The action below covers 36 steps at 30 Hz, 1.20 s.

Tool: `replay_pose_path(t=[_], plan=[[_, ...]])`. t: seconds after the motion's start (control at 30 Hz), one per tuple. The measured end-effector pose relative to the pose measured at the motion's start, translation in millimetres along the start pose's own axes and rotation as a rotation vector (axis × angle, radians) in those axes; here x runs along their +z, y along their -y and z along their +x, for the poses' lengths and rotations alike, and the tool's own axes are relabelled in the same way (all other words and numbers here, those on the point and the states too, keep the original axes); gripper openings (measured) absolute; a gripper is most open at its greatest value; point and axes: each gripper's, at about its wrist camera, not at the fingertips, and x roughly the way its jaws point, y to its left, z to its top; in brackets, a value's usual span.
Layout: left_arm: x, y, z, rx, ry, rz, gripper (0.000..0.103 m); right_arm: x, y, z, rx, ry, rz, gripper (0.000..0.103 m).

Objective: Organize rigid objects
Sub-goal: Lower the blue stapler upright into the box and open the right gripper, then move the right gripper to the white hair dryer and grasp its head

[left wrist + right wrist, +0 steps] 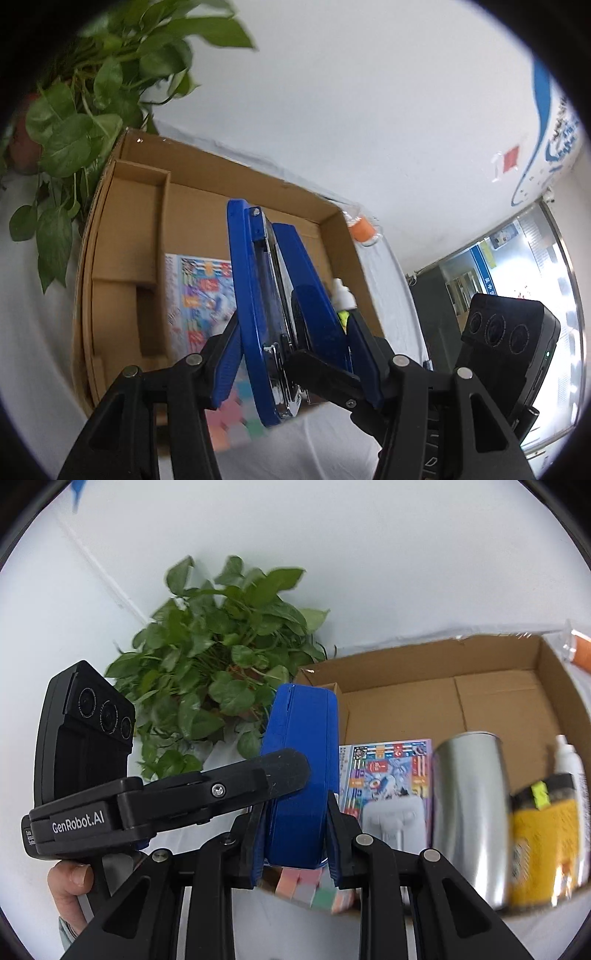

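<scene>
Both my grippers, left (291, 354) and right (295, 834), clamp one big blue stapler (301, 775); one cardboard box (498, 657) at 2 o'clock holds one steel can (467, 812).

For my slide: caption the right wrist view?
Both tongs grip a blue stapler above a cardboard box.

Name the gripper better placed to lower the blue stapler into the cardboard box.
Probably the left gripper: its fingers clamp the blue stapler over bare cardboard box floor; right gripper grips one end.
</scene>
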Motion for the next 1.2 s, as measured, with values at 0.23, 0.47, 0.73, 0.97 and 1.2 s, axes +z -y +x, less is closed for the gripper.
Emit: replay_pose_path(t=[0.23, 0.47, 0.73, 0.97, 1.2], plan=[[28.8, -69.7, 58.2, 0.025, -0.133, -0.113, 0.054, 11.5, 42.3, 80.8, -0.017, -0.131, 0.124, 0.025], [26.8, -77.6, 87.3, -0.007, -0.179, -0.097, 0.053, 4.6, 44.4, 92.3, -0.139, -0.117, 0.068, 0.028], [21.5, -67.0, 40.0, 0.047, -0.059, -0.074, 0.056, -1.5, 34.7, 101.7, -0.161, -0.141, 0.07, 0.03], [-47.2, -22.5, -50.7, 0.274, 0.152, 0.109, 0.068, -24.5, -9.5, 29.6, -0.215, 0.03, -0.136, 0.087], [-162.3, -5.8, -101.1, 0.391, 0.208, 0.132, 0.083, -155.8, -20.2, -71.0, -0.242, 0.093, -0.335, 0.099]])
